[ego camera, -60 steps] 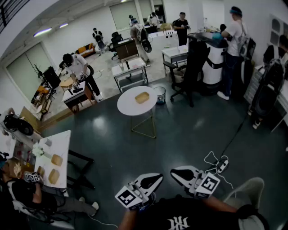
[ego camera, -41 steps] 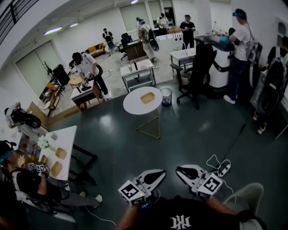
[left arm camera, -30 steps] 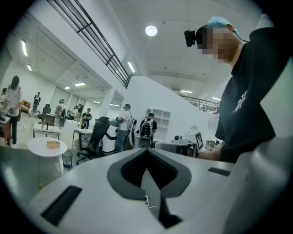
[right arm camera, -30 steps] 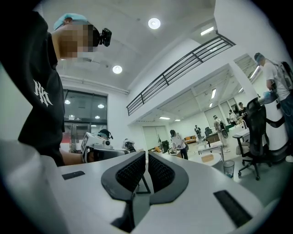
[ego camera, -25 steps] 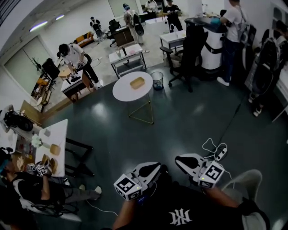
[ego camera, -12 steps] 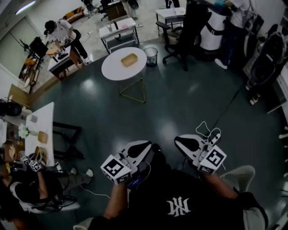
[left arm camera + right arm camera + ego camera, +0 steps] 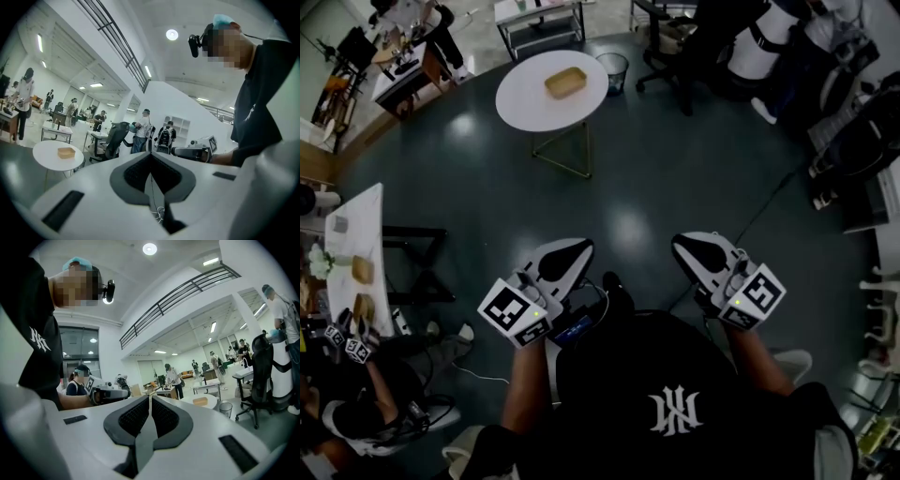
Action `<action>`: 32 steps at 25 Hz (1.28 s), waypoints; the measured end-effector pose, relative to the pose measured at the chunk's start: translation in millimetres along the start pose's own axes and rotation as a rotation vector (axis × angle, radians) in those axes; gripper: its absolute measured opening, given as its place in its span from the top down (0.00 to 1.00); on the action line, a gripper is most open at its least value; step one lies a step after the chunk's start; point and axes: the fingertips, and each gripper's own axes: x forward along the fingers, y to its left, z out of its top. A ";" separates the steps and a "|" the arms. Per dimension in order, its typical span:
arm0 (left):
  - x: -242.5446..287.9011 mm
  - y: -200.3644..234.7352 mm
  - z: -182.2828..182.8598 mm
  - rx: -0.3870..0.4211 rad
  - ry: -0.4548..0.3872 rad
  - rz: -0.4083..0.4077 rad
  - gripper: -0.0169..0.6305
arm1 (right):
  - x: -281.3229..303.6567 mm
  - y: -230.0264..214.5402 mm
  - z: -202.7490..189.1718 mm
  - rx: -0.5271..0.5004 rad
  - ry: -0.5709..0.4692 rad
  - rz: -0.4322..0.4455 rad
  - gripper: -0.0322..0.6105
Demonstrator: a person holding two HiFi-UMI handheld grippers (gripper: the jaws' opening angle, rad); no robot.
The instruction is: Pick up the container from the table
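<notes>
- Container, a small tan open box, lies on the round white table, a little toward the far side of the top. It is alone on this table and well apart from both grippers, across the dark floor.
- The left gripper is held in front of the person's body and points toward the table. Its two jaws are pressed together along their whole length, and nothing is between them.
- The right gripper is held beside it in the same way. Its jaws also meet, and it holds nothing.
- Each gripper carries a cube with black and white square markers: the left cube and the right cube. The markers are block patterns, not letters.
- The only writing is a white logo on the person's black shirt. It is a monogram of crossed strokes, and I cannot read it with certainty.
- A waste bin stands on the floor just beside the round table.
- A second white table at the left edge carries some small tan things.
</notes>
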 end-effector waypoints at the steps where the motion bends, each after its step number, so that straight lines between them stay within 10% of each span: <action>1: 3.7 9.9 5.8 0.000 -0.003 -0.008 0.97 | 7.1 -4.6 5.5 -0.009 0.008 -0.006 0.88; 14: 51.5 78.8 14.3 -0.023 0.003 -0.097 0.97 | 54.7 -65.7 17.1 -0.009 0.019 -0.072 0.88; 32: 169.7 173.1 70.6 -0.024 0.011 0.125 0.97 | 118.8 -233.9 72.6 0.023 -0.038 0.154 0.88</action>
